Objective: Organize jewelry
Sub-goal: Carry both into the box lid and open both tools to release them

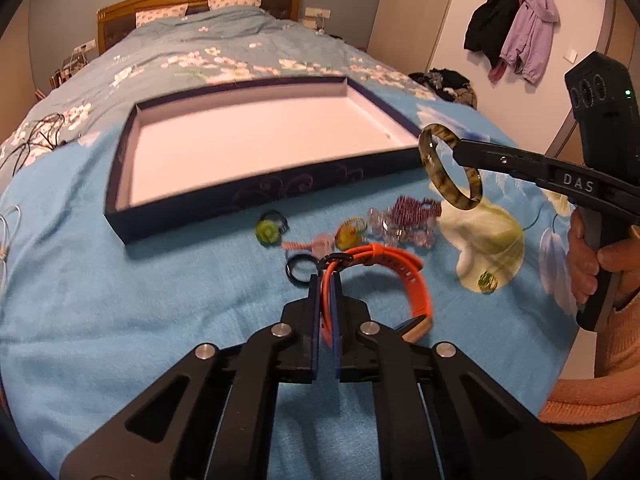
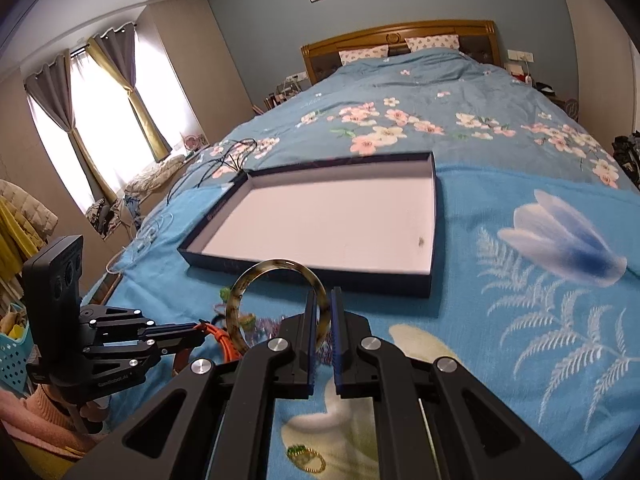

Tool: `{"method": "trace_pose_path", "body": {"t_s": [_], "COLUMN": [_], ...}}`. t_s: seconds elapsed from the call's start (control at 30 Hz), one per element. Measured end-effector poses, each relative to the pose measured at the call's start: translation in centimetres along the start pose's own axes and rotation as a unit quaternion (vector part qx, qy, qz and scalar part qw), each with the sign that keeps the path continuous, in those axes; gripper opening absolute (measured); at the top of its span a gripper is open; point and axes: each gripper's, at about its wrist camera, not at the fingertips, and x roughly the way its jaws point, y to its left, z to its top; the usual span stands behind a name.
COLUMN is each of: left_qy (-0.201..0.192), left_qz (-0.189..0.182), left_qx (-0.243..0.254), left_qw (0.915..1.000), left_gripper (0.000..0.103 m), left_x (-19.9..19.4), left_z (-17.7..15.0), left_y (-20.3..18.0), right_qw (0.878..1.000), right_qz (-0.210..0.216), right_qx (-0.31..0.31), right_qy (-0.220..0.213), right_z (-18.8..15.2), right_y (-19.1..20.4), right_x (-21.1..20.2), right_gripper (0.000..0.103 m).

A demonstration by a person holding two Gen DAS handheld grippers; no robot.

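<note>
On a blue bedspread, the right gripper pinches a mottled bangle by its rim, held in the air just short of the empty tray. The left gripper pinches an orange watch strap lying near the loose trinkets. The bangle's thin-edge grip could slip and drop it short; lifting the strap may snag the black ring touching it.

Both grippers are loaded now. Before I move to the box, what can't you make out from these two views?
- Orange silicone watch strap, left wrist view: its face is blurred, half behind the left gripper.
- Small jewelry pile, right wrist view: hidden behind the mottled brown bangle and right gripper.
- Dark speck in navy box: too small.
</note>
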Motion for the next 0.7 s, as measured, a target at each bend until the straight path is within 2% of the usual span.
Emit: {"method": "trace_pose_path", "body": {"t_s": [0.17, 0.33, 0.5, 0.7], "left_qy": [-0.029, -0.060, -0.073, -0.062], "left_qz": [0.000, 0.019, 0.038, 0.052], "left_qx": [-0.004, -0.007, -0.024, -0.043], "left_qw": [0.9996, 0.9980, 0.9963, 0.9958], "left_gripper": [0.005, 0.005, 0.005, 0.006], "left_x": [-2.0, -3.4, -2.7, 0.7], "left_z": [2.0, 5.5, 9.5, 13.7], "left_y": [1.0, 2.9, 5.1, 7.4], "right_qw": [1.000, 1.000, 0.999, 0.998], "right_qz": [-0.001, -0.008, -0.025, -0.054], "right_qx": [-0.010, -0.013, -0.019, -0.010], "right_qy": [-0.017, -0.022, -0.008, 0.025], "right_z": [2.0, 5.0, 7.6, 10.0], "right_y": [0.1, -0.5, -1.2, -2.9], "right_x": [0.4, 2.2, 5.3, 10.5], "right_gripper": [0.005, 0.005, 0.005, 0.005]}}
